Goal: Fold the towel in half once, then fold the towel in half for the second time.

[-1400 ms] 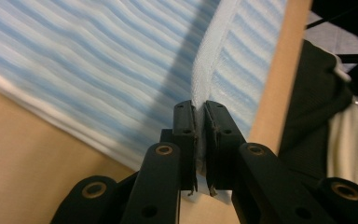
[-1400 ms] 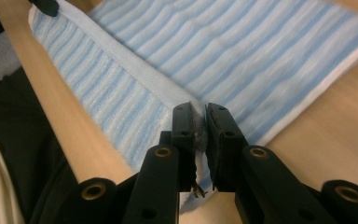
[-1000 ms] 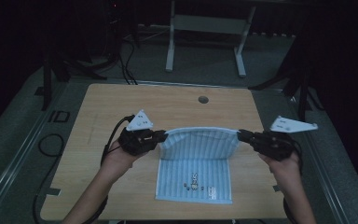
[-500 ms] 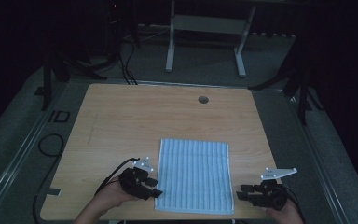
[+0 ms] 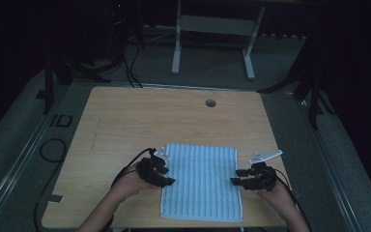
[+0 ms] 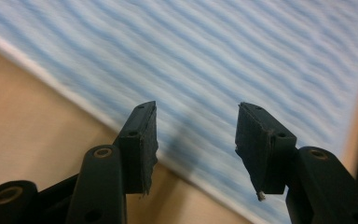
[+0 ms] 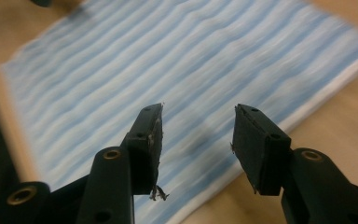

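Between the two grippers, on the wooden table [image 5: 125,121], lies a blue-and-white striped cloth [image 5: 202,181], folded flat into a rectangle; it is the one thing we see in hand, and it holds or wraps nothing that shows. At its left edge we find the left gripper [image 5: 166,180], with the person's left hand [image 5: 134,181] behind it; its jaws have just been opening and now stand partly apart, with no fold of cloth pinched between them. In the left gripper view the pads [image 6: 144,140] hover over the cloth's white hem [image 6: 200,182], the stripes [image 6: 214,60] spreading beyond the jaw tips. At the right edge, the right gripper [image 5: 235,181] mirrors it: jaws likewise just opened to a middling gap and empty. In the right gripper view, the cloth [image 7: 168,79] lies ahead of and beneath the tips, its hem [image 7: 242,168] passing under them, with bare table [image 7: 335,112] to one side.
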`<state>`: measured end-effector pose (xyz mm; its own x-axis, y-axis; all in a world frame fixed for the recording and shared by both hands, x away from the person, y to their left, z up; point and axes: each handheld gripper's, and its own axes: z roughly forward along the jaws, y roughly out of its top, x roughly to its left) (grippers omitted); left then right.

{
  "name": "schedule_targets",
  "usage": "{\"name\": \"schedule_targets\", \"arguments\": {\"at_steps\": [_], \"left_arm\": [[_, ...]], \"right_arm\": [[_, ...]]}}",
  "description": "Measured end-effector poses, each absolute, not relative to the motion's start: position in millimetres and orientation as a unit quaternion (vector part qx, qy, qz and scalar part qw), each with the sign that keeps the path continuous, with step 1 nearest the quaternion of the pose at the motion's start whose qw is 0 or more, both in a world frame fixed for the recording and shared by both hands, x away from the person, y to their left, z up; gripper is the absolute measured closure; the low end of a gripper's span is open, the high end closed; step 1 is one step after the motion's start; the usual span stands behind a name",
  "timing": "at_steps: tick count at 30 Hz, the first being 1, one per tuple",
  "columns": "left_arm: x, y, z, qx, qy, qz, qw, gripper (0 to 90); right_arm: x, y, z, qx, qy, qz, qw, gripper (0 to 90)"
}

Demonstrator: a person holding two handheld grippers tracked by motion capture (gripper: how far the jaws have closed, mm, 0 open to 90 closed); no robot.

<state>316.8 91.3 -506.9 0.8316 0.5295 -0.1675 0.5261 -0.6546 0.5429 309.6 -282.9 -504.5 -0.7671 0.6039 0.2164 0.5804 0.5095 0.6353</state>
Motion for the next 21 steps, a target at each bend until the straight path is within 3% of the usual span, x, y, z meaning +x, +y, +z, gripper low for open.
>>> {"name": "schedule_targets", "arguments": {"at_steps": [11,21], "left_arm": [[368,99,-500,0.889,0.347,0.046,0.295,42.2],[400,104,-513,0.868,0.379,0.048,0.317,39.8]], "right_arm": [[359,-292,-497,0.383,0.857,0.336,0.077,49.0],[390,-297,-502,0.421,0.843,0.328,0.076,47.1]]}}
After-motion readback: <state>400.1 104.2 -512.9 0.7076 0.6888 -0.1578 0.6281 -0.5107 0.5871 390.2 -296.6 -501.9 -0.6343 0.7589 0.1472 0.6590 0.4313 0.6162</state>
